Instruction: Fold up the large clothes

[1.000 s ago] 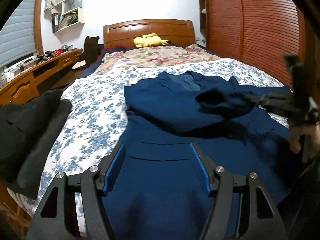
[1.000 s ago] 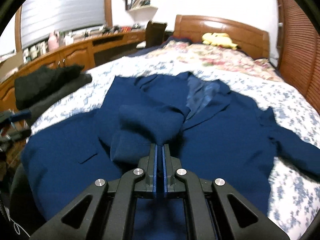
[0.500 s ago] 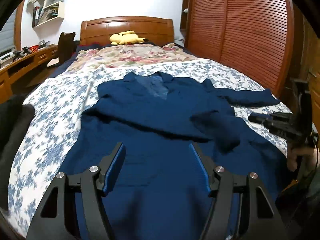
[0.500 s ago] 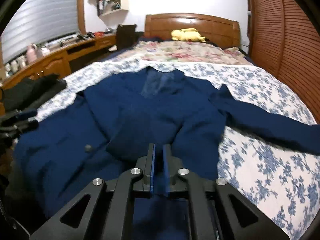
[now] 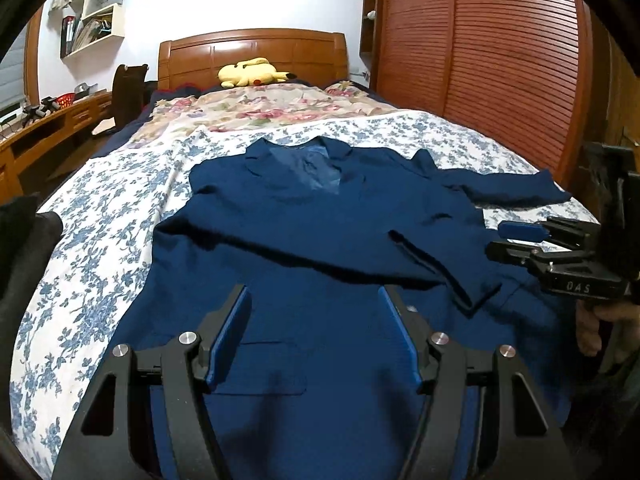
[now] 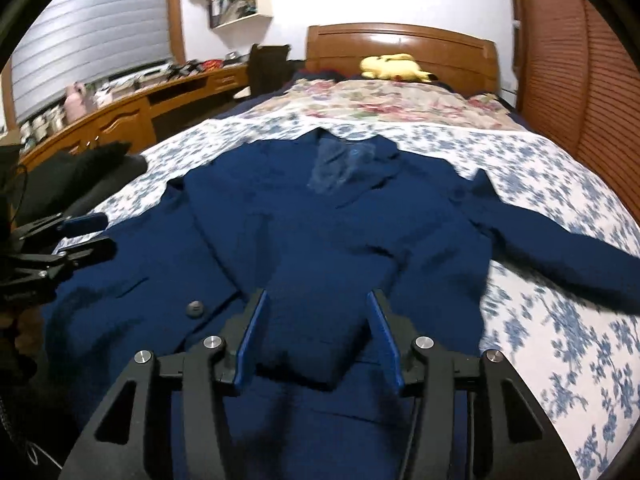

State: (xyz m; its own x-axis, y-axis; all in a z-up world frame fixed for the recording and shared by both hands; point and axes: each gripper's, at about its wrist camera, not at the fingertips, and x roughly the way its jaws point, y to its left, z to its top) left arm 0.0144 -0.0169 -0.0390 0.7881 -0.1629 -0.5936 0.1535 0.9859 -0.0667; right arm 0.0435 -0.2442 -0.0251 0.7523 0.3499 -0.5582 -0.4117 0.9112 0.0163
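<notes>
The blue jacket (image 6: 344,216) lay face up across the flowered bedspread (image 5: 96,240), collar toward the headboard (image 5: 252,54). One sleeve was already folded across the jacket's chest, its cuff (image 6: 316,344) lying between the spread jaws of the right gripper (image 6: 320,340), which had just been opening and no longer pressed on the cloth. The left gripper (image 5: 316,336) hovered over the jacket's lower front, jaws wide apart and holding nothing. I judged the first sleeve fold to be done, with the other sleeve (image 5: 508,190) left, stretched out from the jacket toward the wardrobe (image 5: 500,60). The next move, as I saw it, called for a reach to that far cuff, a pinch, and a carry back over the jacket's chest without dragging the folded sleeve loose. Beside the jacket on the desk side sat a heap of dark clothes (image 6: 80,176), clear of the fold. Beyond the jacket's collar lay a rose-patterned quilt (image 5: 256,108) and a yellow plush toy (image 5: 250,72). Nothing stood in the way on the bedspread itself.
</notes>
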